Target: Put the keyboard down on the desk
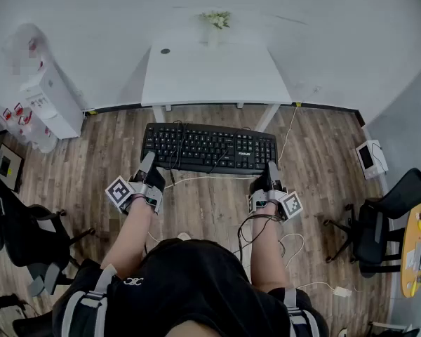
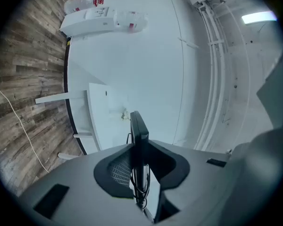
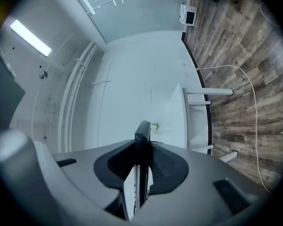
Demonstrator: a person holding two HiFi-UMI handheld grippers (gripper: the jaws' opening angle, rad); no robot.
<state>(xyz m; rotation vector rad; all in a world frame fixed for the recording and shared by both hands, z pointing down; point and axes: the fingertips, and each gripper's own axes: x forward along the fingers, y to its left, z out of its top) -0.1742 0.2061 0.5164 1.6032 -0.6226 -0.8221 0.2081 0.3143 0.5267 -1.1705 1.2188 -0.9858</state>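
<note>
I see the white desk (image 1: 210, 76) ahead. The black keyboard (image 1: 209, 147) hangs above the wood floor (image 1: 323, 181), just short of the desk. My left gripper (image 1: 149, 166) and right gripper (image 1: 269, 175) each pinch its near edge.

A white rectangular desk (image 1: 217, 79) stands on a wood-plank floor (image 1: 323, 181), bearing a small green plant (image 1: 217, 20) and a dark round cap (image 1: 165, 50).

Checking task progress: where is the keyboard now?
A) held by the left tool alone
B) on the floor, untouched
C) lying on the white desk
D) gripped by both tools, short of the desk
D: the left tool and right tool each clamp an end of the keyboard, short of the white desk.
</note>
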